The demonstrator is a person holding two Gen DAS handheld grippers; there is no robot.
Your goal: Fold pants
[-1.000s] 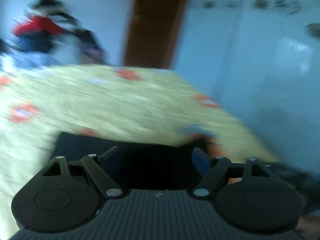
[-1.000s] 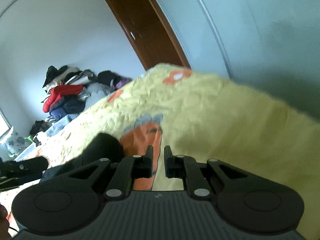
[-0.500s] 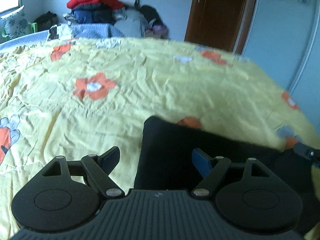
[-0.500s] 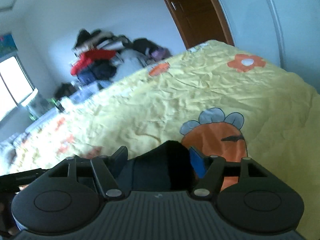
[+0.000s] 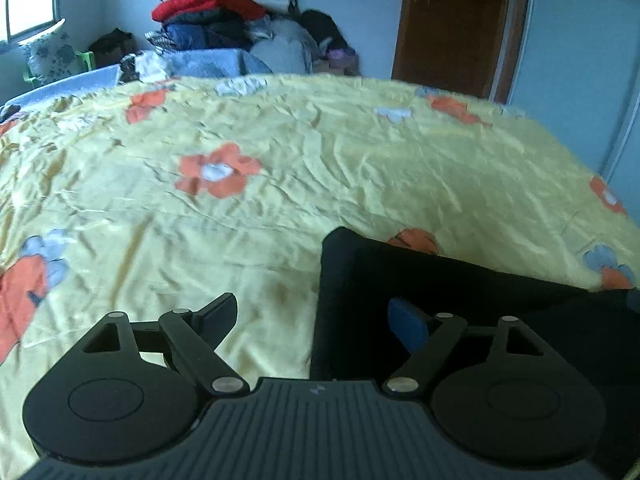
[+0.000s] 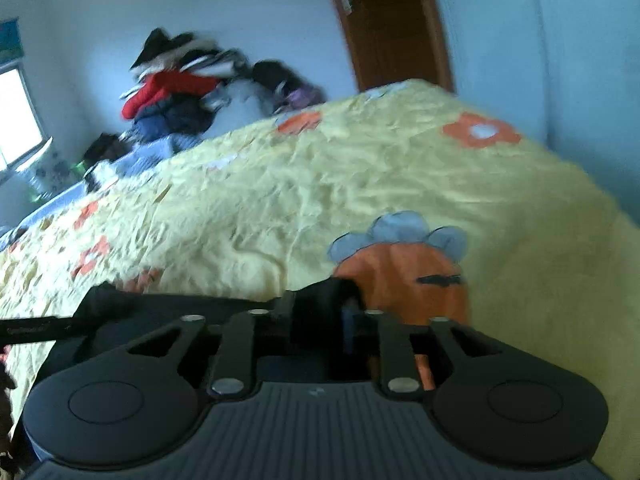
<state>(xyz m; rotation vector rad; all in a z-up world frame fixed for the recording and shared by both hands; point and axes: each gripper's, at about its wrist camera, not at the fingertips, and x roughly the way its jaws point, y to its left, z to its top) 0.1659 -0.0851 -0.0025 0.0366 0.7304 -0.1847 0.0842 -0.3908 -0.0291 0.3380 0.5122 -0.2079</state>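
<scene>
left jaws: the left gripper (image 5: 310,316) stands wide, opening a touch more, nothing pinched; its left finger is over bare bedsheet, its blue-padded right finger over the black pants (image 5: 460,304), so it straddles the pants' left edge, likely lining up a grab there.
right jaws: the right gripper (image 6: 318,316) is closing, with a raised corner of the pants (image 6: 320,300) between the fingers; whether the pads press yet, cannot tell, blurred.
pants: lying flat near the front edge of the bed, apparently already folded into a dark slab; each gripper is at one end, probably for the next fold.
bedsheet (image 5: 280,184): yellow with orange flowers, wrinkled, serves as the folding surface.
background: clothes pile (image 5: 224,20) well apart at the far side, brown door (image 5: 456,20) behind.
</scene>
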